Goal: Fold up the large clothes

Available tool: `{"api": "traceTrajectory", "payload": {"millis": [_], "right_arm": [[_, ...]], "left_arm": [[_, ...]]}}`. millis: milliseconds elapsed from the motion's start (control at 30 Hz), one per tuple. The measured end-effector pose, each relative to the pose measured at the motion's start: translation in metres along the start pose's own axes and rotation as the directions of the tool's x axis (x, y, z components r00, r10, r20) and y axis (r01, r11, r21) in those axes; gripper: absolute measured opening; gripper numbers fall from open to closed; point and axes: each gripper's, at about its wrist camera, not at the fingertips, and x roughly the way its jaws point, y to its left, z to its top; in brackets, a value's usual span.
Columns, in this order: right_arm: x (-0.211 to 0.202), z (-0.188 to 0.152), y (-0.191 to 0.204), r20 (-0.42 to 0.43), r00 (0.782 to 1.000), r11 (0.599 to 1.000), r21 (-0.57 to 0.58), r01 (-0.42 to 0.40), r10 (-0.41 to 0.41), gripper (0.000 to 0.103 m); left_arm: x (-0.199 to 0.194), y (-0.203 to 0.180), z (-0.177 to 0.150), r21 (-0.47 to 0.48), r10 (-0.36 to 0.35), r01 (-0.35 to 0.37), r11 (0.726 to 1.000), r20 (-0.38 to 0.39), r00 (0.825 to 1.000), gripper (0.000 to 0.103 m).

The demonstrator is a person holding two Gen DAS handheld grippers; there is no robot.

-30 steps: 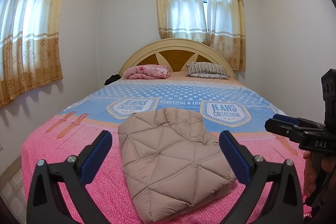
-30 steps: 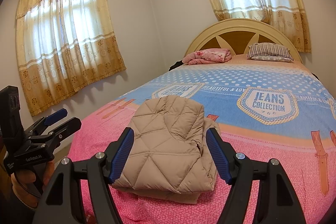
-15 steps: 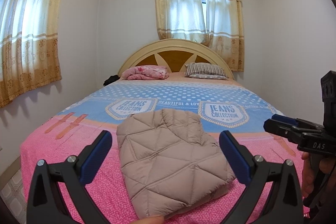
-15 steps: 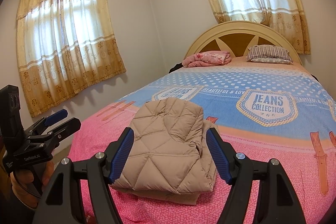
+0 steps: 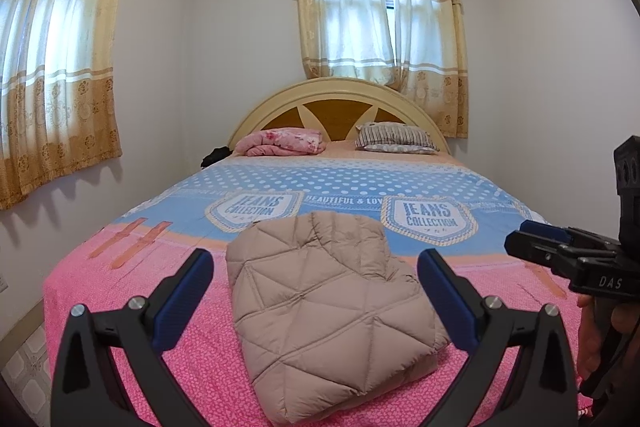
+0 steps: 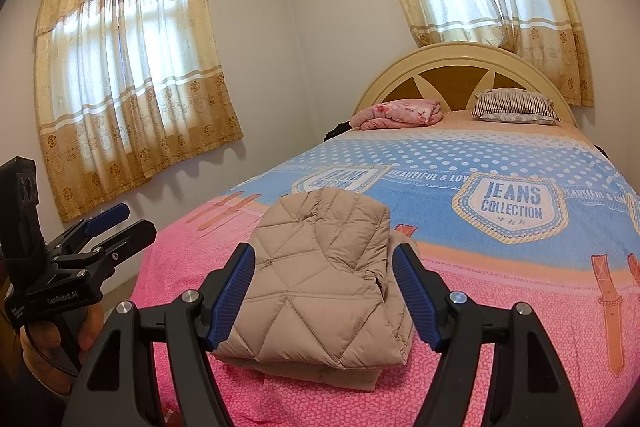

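Garment: the quilted beige jacket (image 5: 332,311) lay folded into a thick bundle on the pink foot end of the bedspread (image 5: 132,307), close to the near edge.
Left tongs: the left gripper (image 5: 316,291) stood released, jaws wide apart, nothing between the pads; it was held above and short of the bundle.
Right tongs: the right gripper (image 6: 324,291) was likewise released, jaws well parted and empty, not touching the jacket.
Progress, judged: the fold appeared complete or nearly so; a lower layer (image 6: 320,373) stuck out beneath the top fold in the right view.
Risk one: the padded fill looked springy; left unpressed, the upper flap could lift and reopen.
Risk two: a pinch on the top layer alone would likely peel the stack apart.
Risk three: the bundle sat near the bed's edge; a push towards the person might slide it off.
Unrelated items: pink blanket (image 5: 280,141) and striped pillow (image 5: 394,137) lay by the headboard, well apart.
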Motion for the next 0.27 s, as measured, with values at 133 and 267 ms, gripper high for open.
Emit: {"api": "traceTrajectory", "payload": {"millis": [133, 267], "right_arm": [[0.0001, -0.0005, -0.0002, 0.000, 1.000, 1.000, 0.000, 0.000, 0.000, 0.072], [0.0008, -0.0018, -0.0010, -0.005, 1.000, 1.000, 0.000, 0.002, -0.002, 0.072]], "left_arm": [[-0.0011, -0.0016, -0.0003, 0.009, 0.005, -0.005, 1.000, 0.003, 1.000, 0.103], [-0.0005, -0.0036, -0.0007, 0.011, -0.005, 0.005, 1.000, 0.000, 1.000, 0.103]]}}
